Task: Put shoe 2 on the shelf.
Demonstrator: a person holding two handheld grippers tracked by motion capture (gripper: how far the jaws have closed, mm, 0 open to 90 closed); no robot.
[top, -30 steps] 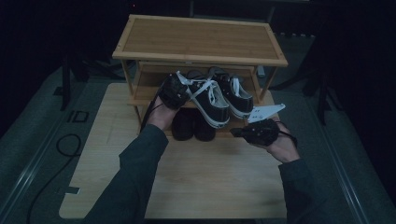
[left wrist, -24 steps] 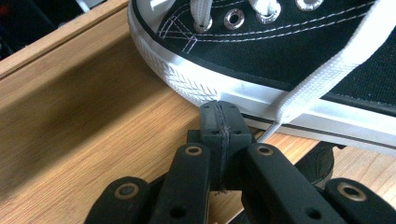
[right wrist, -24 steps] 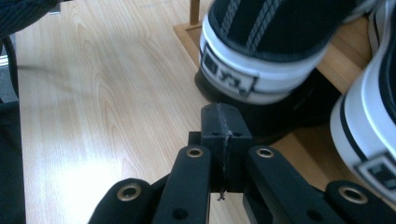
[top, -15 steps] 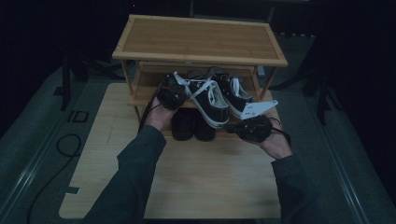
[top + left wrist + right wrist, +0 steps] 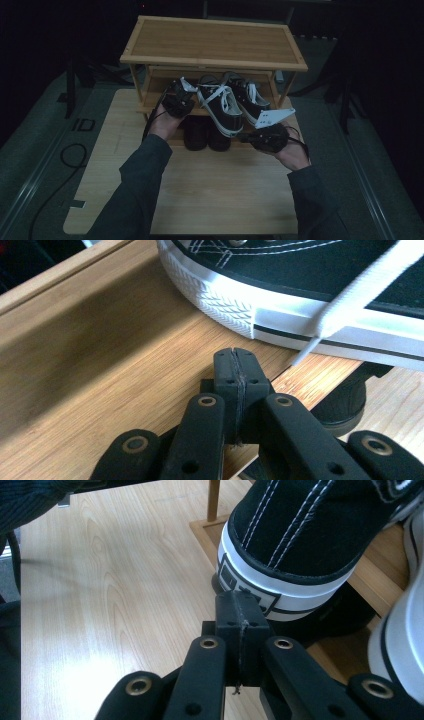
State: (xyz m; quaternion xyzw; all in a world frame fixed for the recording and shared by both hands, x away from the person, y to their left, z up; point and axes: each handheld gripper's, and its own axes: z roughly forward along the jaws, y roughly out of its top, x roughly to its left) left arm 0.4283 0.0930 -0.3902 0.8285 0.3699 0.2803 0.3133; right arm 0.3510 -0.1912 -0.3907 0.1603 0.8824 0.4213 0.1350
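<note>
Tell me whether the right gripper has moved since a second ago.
Yes. In the high view the right gripper has slid left, closer to the black sneaker's heel at the shoe rack's front edge, jaws shut.

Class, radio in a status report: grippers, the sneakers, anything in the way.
Left gripper shut, empty, near front sneaker toe. Right gripper shut, empty, at its heel. Second sneaker beside it on shelf. Dark shoes underneath.

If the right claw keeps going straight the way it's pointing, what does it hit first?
Most likely the white rubber heel of the black sneaker just beyond the shut right claw. The gap looks very small, though depth is hard to judge.
</note>
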